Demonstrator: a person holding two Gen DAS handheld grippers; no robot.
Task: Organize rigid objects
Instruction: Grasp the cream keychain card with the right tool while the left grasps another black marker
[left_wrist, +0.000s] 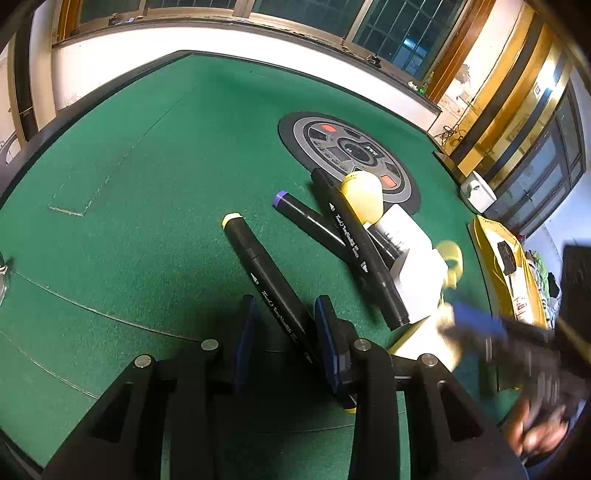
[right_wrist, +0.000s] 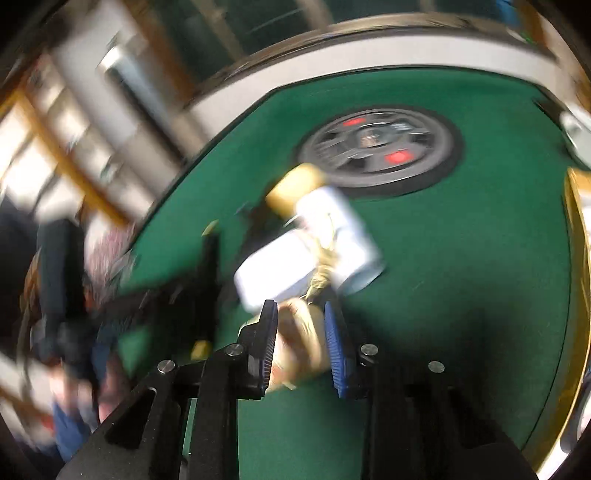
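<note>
Left gripper (left_wrist: 286, 314): jaws apart, straddling the yellow-capped black plastic marker (left_wrist: 266, 273) on the green felt table (left_wrist: 147, 184).
Right gripper (right_wrist: 301, 332): clamped on a blurred tan object (right_wrist: 299, 343), white box (right_wrist: 277, 273) at 12 o'clock.

The left hand-held gripper (left_wrist: 286, 314) straddles a yellow-capped black marker (left_wrist: 266, 275), jaws apart. Two more markers (left_wrist: 354, 236) lie crossed on the green counter (left_wrist: 147, 221).

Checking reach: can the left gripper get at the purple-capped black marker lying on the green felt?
Probably not yet: the left gripper already straddles the yellow-capped black marker, and another black marker lies across the purple-capped black marker.
</note>
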